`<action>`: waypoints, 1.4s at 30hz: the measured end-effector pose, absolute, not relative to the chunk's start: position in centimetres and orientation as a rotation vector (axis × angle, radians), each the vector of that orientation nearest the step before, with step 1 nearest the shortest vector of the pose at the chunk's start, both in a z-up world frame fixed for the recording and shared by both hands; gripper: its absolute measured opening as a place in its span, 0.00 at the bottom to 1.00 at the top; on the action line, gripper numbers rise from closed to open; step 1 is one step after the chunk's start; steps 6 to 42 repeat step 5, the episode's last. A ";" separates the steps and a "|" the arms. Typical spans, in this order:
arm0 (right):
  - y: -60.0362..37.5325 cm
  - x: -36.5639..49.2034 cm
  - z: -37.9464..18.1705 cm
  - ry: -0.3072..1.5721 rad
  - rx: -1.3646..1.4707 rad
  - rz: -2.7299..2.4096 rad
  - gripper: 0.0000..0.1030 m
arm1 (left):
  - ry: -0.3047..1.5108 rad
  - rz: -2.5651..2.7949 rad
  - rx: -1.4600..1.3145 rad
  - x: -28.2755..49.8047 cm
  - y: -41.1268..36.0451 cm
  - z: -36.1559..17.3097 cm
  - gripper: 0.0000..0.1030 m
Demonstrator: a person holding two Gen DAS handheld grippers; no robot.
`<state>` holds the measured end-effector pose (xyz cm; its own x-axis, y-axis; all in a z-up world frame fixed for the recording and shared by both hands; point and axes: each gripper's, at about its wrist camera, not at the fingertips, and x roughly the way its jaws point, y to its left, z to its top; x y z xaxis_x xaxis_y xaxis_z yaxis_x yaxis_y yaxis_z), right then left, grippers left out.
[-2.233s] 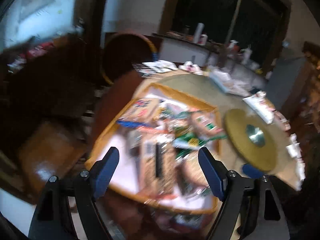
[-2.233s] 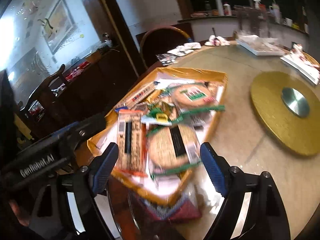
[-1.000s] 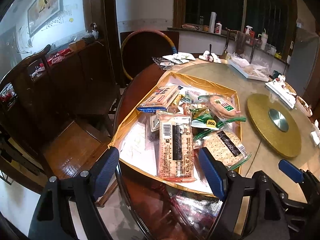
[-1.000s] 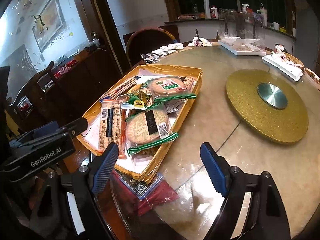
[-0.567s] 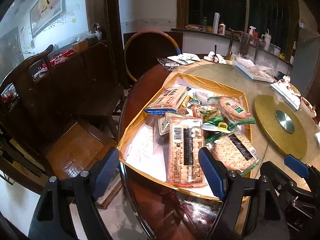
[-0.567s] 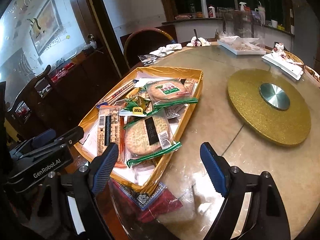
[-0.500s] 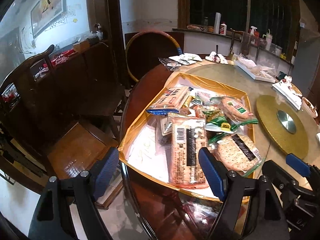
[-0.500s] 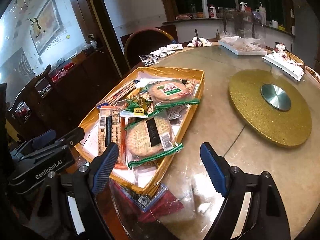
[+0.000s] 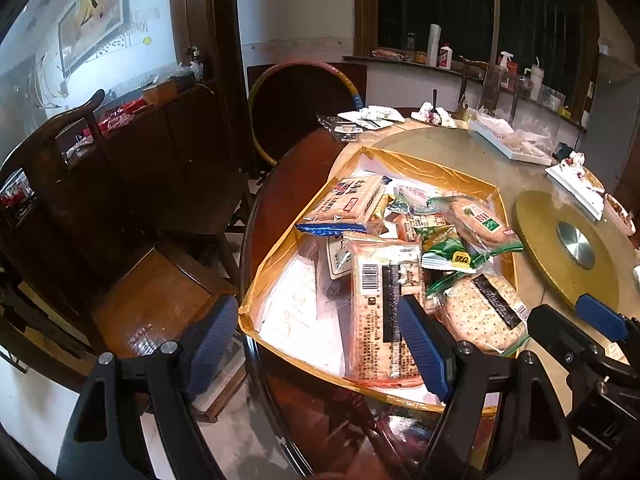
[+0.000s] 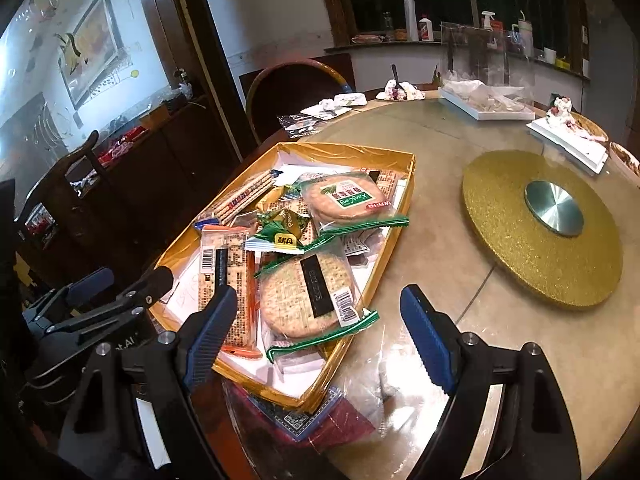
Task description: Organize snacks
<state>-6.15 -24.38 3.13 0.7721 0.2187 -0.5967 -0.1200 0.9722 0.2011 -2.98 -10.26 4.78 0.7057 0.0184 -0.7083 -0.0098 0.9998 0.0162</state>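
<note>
Both views show snacks heaped in a gold tray (image 9: 280,248) on the worktop (image 9: 280,200). Left wrist: left hand-held gripper (image 9: 316,340) gapes wide, empty. Right wrist: right hand-held gripper (image 10: 320,336) likewise wide, empty, above the tray's near corner.

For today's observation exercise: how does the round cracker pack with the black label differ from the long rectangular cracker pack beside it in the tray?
The round cracker pack is disc-shaped with green crimped edges; the long rectangular pack is narrow with orange edges. The round one lies nearer the tray's table-centre side, the long one nearer the chair side. Both are clear-wrapped, with a black strip and a barcode.
</note>
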 end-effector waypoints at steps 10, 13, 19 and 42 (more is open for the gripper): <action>-24.1 -5.8 3.0 0.673 0.161 0.184 0.81 | 0.790 -0.003 0.028 -2.9 -10.2 4.6 0.80; -24.1 -5.8 3.0 0.673 0.161 0.184 0.81 | 0.790 -0.003 0.028 -2.9 -10.2 4.6 0.80; -24.1 -5.8 3.0 0.673 0.161 0.184 0.81 | 0.790 -0.003 0.028 -2.9 -10.2 4.6 0.80; -24.1 -5.8 3.0 0.673 0.161 0.184 0.81 | 0.790 -0.003 0.028 -2.9 -10.2 4.6 0.80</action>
